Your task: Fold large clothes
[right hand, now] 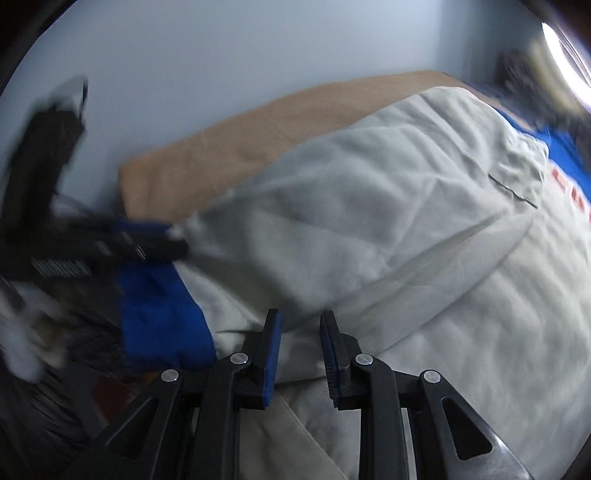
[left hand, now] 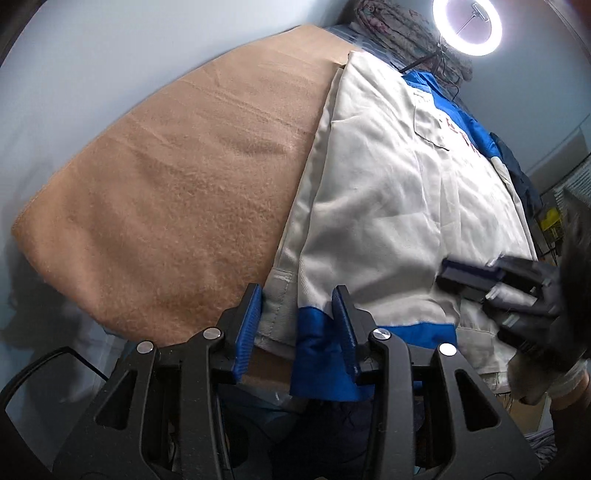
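A pale grey work jacket with blue trim and red lettering lies spread on a tan blanket. My left gripper is at the jacket's near corner, jaws apart. The grey hem and a blue cuff lie between its pads, which do not pinch them. The right gripper appears blurred low over the jacket's right side. In the right wrist view, my right gripper hovers over the jacket with a narrow gap and nothing in it. The left gripper sits beside the blue cuff.
The tan blanket extends left of the jacket toward a pale blue wall. A ring light glows at the far end beside a patterned fabric pile. Dark blue cloth lies past the jacket's right edge.
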The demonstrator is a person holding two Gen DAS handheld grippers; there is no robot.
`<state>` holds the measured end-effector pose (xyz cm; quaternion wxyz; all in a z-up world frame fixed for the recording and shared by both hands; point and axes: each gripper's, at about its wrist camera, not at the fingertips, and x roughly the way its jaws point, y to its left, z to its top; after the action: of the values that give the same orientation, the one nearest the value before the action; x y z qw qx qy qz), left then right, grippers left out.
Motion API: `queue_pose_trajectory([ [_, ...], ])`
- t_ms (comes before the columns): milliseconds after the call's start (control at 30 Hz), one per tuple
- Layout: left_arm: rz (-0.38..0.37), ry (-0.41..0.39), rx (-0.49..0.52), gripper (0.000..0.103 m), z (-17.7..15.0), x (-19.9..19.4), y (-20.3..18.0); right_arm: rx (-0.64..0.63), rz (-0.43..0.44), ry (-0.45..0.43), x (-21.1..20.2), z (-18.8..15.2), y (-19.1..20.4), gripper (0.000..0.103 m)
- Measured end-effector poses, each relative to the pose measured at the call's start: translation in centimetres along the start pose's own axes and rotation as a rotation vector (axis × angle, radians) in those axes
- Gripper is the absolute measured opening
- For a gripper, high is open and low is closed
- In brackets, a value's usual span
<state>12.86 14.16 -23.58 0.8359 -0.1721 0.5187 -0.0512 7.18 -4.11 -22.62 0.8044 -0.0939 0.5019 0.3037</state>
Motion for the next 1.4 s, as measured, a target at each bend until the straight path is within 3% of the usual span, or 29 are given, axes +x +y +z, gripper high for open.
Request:
queue_pose_trajectory([
  [167, -0.055, -0.004, -0.046, 0.039, 0.3, -0.4, 0.5, 0.062, -0.025, -0.096, -1.8, 3.6, -2.5, 0.021],
  [333, -0.09, -0.009, -0.082, 0.039, 0.7, -0.8, 0.9, 0.126, -0.033, -0.126, 1.1, 7.8, -4.2, 0.021],
  [567, -0.112, -0.002, -0.093, 0.039, 0.7, -0.5, 1.2, 0.17, -0.061, -0.035, 8.4, 10.4, -3.8, 0.02],
  [667, -0.101, -0.005, -0.067, 0.039, 0.5, -0.4, 0.8, 0.164, -0.054, -0.037, 9.0, 11.3, -3.7, 0.021],
  [767, -0.092, -0.025, -0.053, 0.024, 0.5, -0.9, 0.6, 0.229, 0.015, -0.034, 8.0, 11.5, -4.5, 0.021],
  [867, -0.11, -0.053, -0.038, 0.017, 0.4, -1.8, 0.2, 0.247, 0.035, -0.049, 6.1, 11.3, -4.8, 0.047],
  [900, -0.113, -0.06, -0.03, 0.017, 0.4, -2.1, 0.0, 0.25, 0.032, -0.049, 5.7, 11.3, -4.9, 0.063],
  [933, -0.114, -0.07, -0.013, 0.016, 0.3, -2.4, -0.5, 0.26, 0.026, -0.05, 5.3, 11.3, -4.9, 0.073],
  [967, -0.112, -0.076, -0.002, 0.016, 0.3, -2.6, -0.8, 0.273, 0.025, -0.049, 5.2, 11.5, -5.2, 0.073],
  [1133, -0.104, -0.087, 0.05, 0.015, 0.2, -2.7, -2.3, 0.359, 0.035, 0.032, 6.5, 13.6, -6.2, 0.073],
  [1267, -0.101, -0.086, 0.053, 0.015, 0.3, -2.4, -2.7, 0.301, -0.077, 0.123, 9.2, 15.2, -3.9, 0.07],
  [1367, -0.09, -0.089, 0.058, 0.015, 0.5, -2.3, -2.7, 0.234, -0.206, 0.201, 11.8, 15.7, -3.0, 0.052],
  [1400, -0.092, -0.089, 0.056, 0.015, 0.5, -2.3, -2.7, 0.215, -0.237, 0.203, 12.3, 15.9, -2.7, 0.039],
])
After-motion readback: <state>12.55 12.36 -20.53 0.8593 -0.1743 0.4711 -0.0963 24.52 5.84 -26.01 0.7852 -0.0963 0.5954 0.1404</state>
